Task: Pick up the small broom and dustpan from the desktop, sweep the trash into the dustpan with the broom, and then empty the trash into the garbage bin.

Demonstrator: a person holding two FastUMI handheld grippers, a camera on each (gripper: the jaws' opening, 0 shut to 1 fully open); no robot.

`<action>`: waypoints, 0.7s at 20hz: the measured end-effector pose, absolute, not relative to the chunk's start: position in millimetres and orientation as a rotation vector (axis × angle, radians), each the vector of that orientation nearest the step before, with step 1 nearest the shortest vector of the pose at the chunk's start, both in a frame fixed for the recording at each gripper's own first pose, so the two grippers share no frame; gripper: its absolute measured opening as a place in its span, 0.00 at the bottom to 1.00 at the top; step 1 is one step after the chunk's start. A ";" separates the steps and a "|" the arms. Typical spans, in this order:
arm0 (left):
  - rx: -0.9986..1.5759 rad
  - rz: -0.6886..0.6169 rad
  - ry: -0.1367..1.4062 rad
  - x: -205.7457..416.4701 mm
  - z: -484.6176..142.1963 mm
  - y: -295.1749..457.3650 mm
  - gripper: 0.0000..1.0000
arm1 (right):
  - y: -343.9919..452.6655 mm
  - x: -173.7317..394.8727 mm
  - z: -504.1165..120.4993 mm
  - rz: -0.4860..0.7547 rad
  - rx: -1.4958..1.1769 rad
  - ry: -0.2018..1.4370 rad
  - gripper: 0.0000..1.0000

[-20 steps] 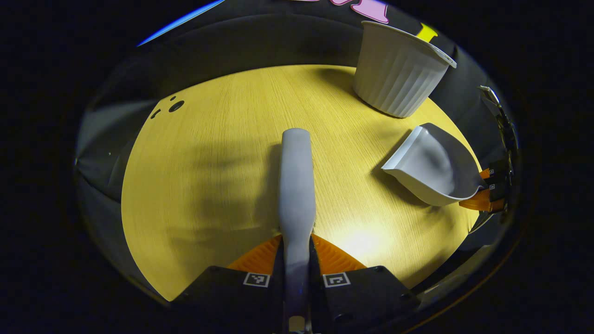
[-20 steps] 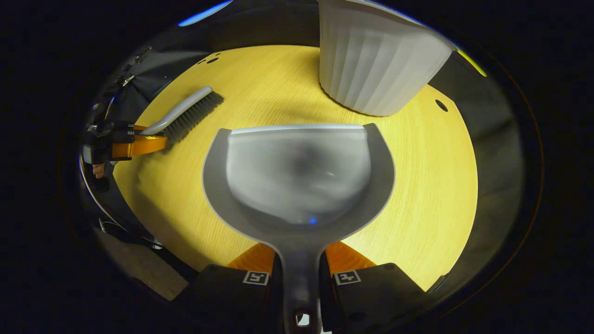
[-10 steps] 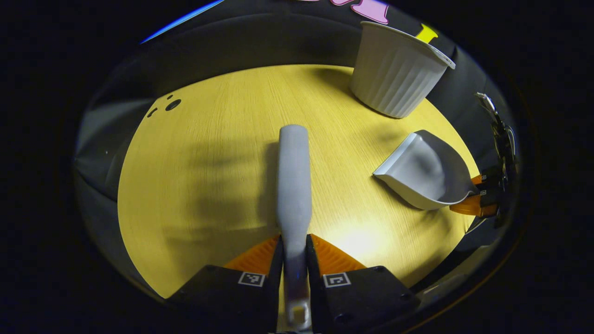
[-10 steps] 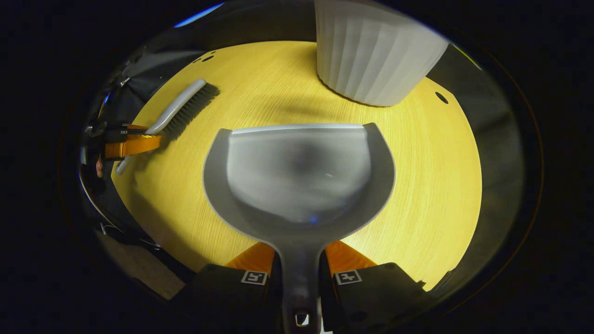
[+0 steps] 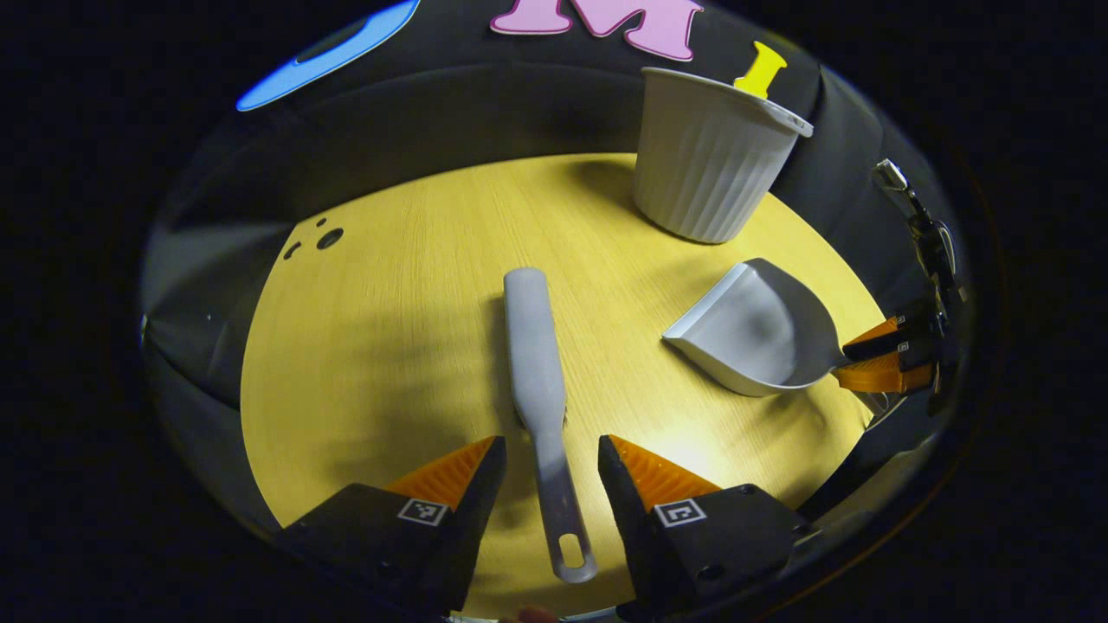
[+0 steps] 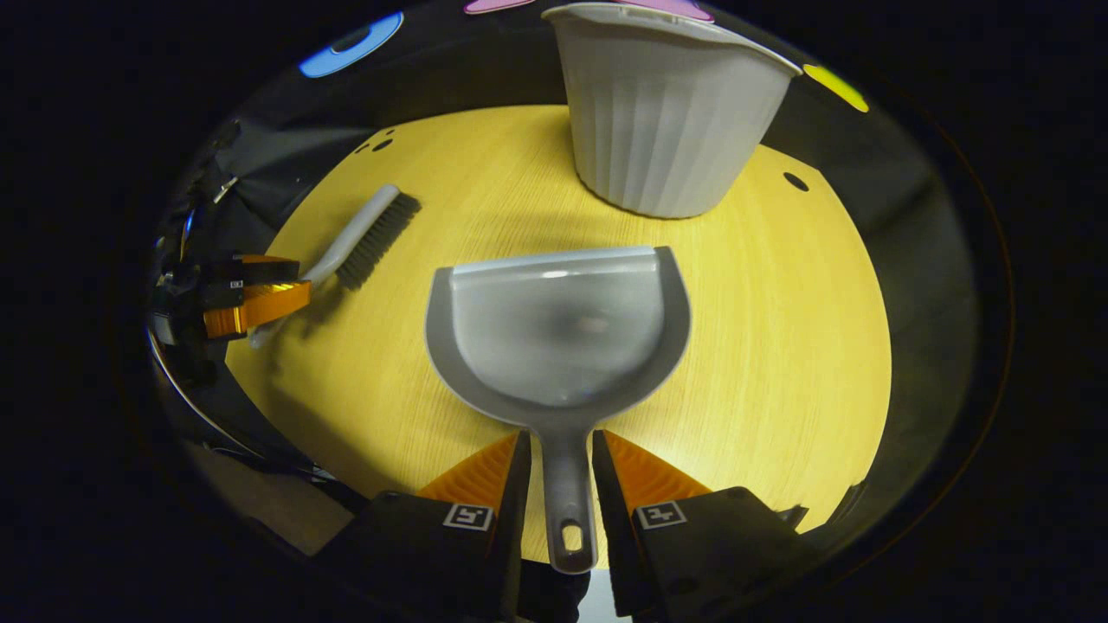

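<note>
The left gripper has its two fingers spread wide, one at about 7 o'clock and one at about 5 o'clock in the left gripper view, with clear space on both sides of the handle lying between them. The right gripper is parted more narrowly, its fingers just beside the handle between them. In the right gripper view the left gripper sits at 9 o'clock.

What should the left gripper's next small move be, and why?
Probably draw the left gripper straight back, clear of the grey plastic hand broom. Its jaws stand open, the broom lies flat on the yellow wooden desktop, the grey plastic dustpan looks empty, and I see no trash on the desktop.
</note>
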State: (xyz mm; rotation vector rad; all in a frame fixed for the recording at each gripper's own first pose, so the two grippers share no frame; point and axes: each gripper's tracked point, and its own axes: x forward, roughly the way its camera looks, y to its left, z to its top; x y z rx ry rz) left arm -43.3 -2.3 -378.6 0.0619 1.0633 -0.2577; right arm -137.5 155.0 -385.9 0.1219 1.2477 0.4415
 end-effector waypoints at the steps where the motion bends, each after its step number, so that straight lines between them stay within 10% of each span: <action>1: 0.064 -0.260 1.033 -40.9 -369.9 -1.5 0.73 | 152.3 -132.8 -374.3 0.433 0.131 1.206 0.46; 14: 0.059 -0.320 0.555 24.9 -234.3 -32.5 0.81 | 120.0 -70.8 -218.4 0.220 0.249 0.716 0.83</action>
